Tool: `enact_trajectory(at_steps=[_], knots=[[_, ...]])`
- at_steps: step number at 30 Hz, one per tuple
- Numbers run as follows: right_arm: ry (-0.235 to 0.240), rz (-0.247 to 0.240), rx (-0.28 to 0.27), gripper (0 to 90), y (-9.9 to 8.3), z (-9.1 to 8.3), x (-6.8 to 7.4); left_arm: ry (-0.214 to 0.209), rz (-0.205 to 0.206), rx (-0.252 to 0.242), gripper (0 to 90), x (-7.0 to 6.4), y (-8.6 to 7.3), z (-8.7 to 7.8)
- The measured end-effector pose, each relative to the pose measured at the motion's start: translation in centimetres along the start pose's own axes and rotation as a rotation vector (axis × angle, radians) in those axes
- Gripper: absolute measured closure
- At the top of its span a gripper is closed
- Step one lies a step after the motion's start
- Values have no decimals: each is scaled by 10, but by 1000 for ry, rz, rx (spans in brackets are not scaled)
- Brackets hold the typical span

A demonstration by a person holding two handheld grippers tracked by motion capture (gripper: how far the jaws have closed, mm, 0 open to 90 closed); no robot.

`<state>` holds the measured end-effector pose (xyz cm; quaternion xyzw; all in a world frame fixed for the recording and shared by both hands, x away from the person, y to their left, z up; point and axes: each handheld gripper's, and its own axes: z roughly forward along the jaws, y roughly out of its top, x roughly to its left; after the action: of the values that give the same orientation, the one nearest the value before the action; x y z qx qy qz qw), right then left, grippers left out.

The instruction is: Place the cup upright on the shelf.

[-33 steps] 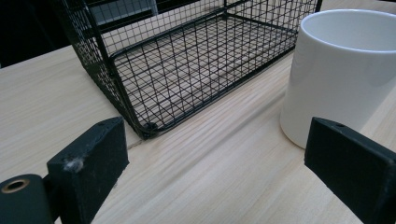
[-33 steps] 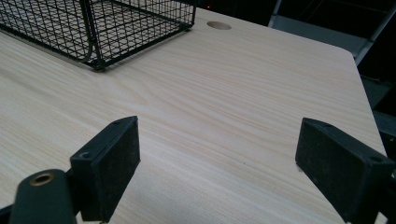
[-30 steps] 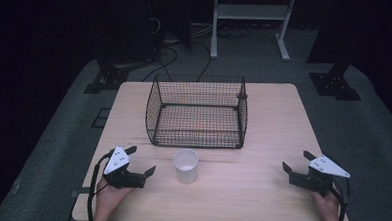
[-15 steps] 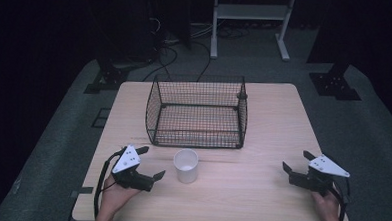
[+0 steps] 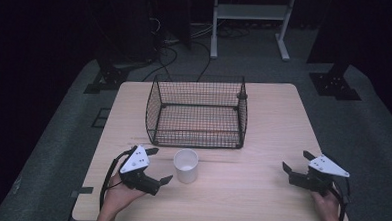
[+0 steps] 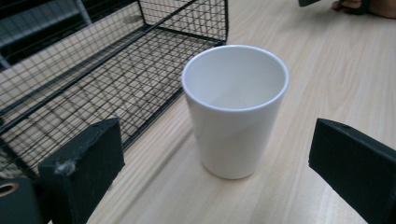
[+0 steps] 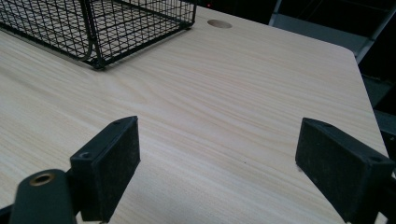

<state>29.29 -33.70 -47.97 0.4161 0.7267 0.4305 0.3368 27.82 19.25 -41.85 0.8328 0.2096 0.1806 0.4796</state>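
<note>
Left hand-held gripper point(image 5: 157, 165) of mine sits lower left of the high view, jaws apart, just beside the white tapered plastic cup point(image 5: 185, 165) standing at lower centre on the pale wooden surface point(image 5: 263, 133)

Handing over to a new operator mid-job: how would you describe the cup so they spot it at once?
Find the black wire basket in the middle of the wooden table. Just in front of its near side stands the cup, upright and empty. It is the one plain white, handleless thing there, straight ahead of the open left tool.
</note>
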Motion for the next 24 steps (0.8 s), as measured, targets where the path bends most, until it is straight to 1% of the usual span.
enact_trajectory(at_steps=[2,4,9,10,14,18,24], knots=[[0,0,1,131,0,0,0,-6,6,15,26,0,1,3],[0,1,1,131,0,0,0,-18,2,28,26,0,2,6],[1,0,1,130,0,0,0,-32,16,48,26,-2,5,12],[2,-1,0,131,0,0,0,-42,12,52,26,-2,5,13],[2,-5,-1,131,0,0,0,-55,18,68,25,-3,9,17],[4,-5,-1,131,0,0,0,-63,19,77,25,-3,11,21],[5,-5,-1,131,0,0,0,-79,29,113,25,-4,13,28]])
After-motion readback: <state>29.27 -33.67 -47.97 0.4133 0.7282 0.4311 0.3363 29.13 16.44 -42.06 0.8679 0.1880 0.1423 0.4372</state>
